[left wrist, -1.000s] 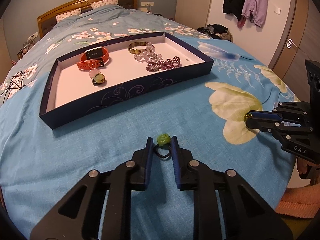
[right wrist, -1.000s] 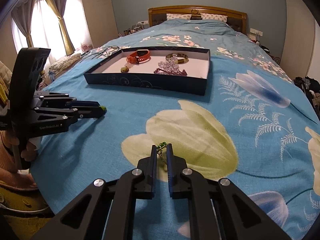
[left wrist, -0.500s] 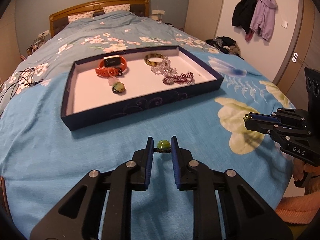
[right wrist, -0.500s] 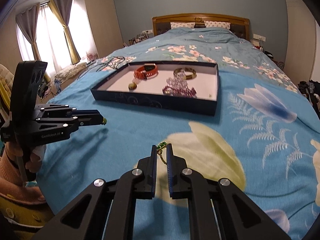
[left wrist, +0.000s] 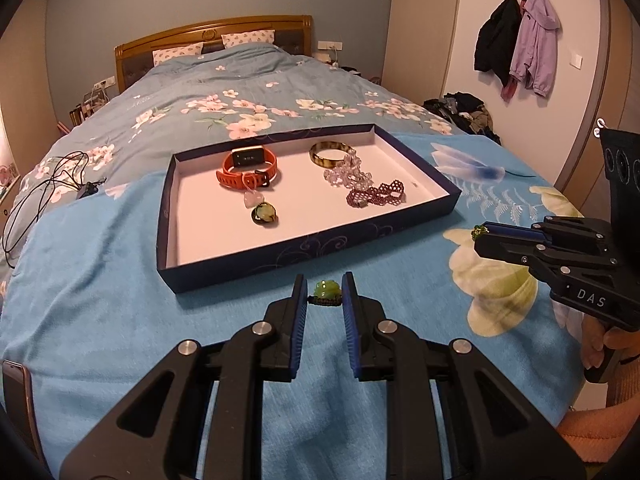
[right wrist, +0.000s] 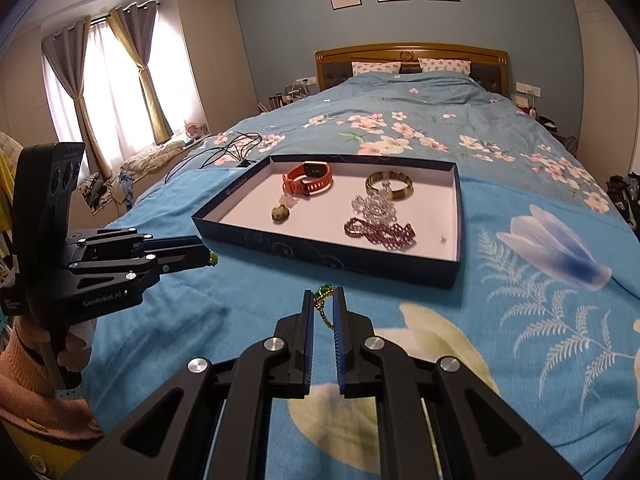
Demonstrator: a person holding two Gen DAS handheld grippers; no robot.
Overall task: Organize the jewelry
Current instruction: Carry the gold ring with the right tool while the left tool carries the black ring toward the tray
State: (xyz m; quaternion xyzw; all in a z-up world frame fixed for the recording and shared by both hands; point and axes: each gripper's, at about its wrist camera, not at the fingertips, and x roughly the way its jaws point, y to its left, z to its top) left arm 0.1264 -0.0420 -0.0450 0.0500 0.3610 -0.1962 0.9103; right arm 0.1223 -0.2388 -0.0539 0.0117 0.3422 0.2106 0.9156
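Bed, blue floral cover. Navy tray on it with an orange watch. Left gripper clamps green-bead bracelet above cover, before tray. Right gripper, nearly closed, pinches green-stone chain.

The bedspread is showing as soft matt cloth. The tray is looking like matt card, its inside pale. The bangle is gleaming like polished metal, and the headboard is shining as varnished wood.
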